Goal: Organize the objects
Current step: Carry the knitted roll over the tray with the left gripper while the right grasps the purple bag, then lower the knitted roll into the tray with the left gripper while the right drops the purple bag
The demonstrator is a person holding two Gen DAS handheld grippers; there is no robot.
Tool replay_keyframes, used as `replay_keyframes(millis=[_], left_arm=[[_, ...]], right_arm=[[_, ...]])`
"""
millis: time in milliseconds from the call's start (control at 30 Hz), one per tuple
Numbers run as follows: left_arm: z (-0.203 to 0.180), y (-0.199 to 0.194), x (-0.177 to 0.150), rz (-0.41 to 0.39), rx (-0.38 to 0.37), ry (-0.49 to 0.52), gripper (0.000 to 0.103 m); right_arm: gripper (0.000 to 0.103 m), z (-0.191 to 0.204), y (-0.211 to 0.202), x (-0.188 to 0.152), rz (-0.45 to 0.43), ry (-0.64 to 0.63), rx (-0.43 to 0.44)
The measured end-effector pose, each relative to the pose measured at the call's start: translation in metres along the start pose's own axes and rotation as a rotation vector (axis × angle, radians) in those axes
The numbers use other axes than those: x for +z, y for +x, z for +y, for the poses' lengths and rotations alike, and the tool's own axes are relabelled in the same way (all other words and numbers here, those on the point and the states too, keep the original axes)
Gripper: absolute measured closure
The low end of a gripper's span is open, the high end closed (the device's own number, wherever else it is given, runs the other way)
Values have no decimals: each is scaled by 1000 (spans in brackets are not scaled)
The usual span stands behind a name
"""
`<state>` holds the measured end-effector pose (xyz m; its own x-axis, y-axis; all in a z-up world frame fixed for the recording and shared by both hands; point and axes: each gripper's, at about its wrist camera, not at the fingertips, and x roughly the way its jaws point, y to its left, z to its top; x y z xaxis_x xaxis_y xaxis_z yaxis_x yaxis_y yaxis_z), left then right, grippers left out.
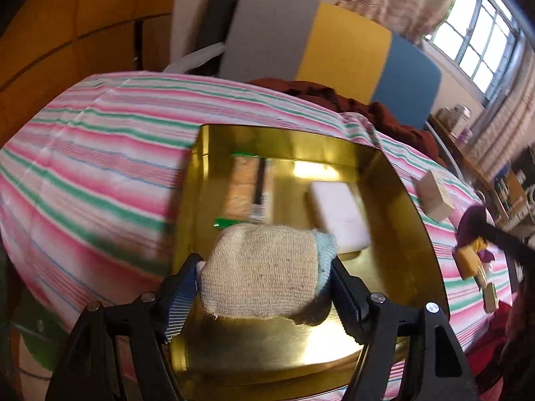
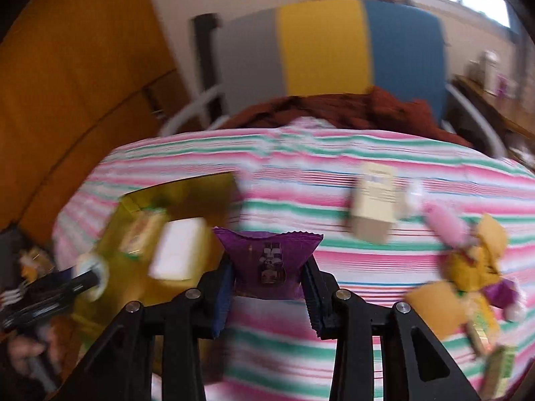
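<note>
Two hand-held grippers clamp items: left (image 1: 264, 287) sock (image 1: 260, 267), right (image 2: 267, 287) purple packet (image 2: 267, 260).

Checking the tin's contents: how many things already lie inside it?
2 clearly in the gold tin: a white block at right, a printed packet at left. The held sock may hide more.

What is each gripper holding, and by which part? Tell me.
The left gripper holds a rolled cloth by its two ends, over the gold tin. The right gripper pinches a purple packet by its lower sides.
</note>
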<state>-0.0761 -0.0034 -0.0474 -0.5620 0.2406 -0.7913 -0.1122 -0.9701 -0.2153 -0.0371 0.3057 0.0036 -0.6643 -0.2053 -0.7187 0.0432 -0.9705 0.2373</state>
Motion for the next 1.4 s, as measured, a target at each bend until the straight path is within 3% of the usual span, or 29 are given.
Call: replay_keyframes(millis=[167,433,500,567,633,867,1067,1400], left_arm=[[6,-7,-1,-27,15,3,22],[14,-18,-1,-64,61,-20,21],[15,-19,-1,-70,80,-28,21],[15,-22,-3,-73,94,-32,21],[16,-24,-4,-75,105,-36,21],[6,-31,-7,-85,114,-12,21],[-9,-34,-10,-95,102,26,21],[-23,-28,-14,-76,79,67,21]], right_arm=[[60,69,25,-13,68,-74,146],[52,118,48,-31,129,-115,208],[34,122,49,-33,136,-113,219],[25,124,49,-35,132,-114,228],[24,126,48,-38,132,-119,228],[10,127,37,-44,87,-129,154],[2,122,19,-45,-7,-147,30],[0,111,8,-47,-81,-152,-87]])
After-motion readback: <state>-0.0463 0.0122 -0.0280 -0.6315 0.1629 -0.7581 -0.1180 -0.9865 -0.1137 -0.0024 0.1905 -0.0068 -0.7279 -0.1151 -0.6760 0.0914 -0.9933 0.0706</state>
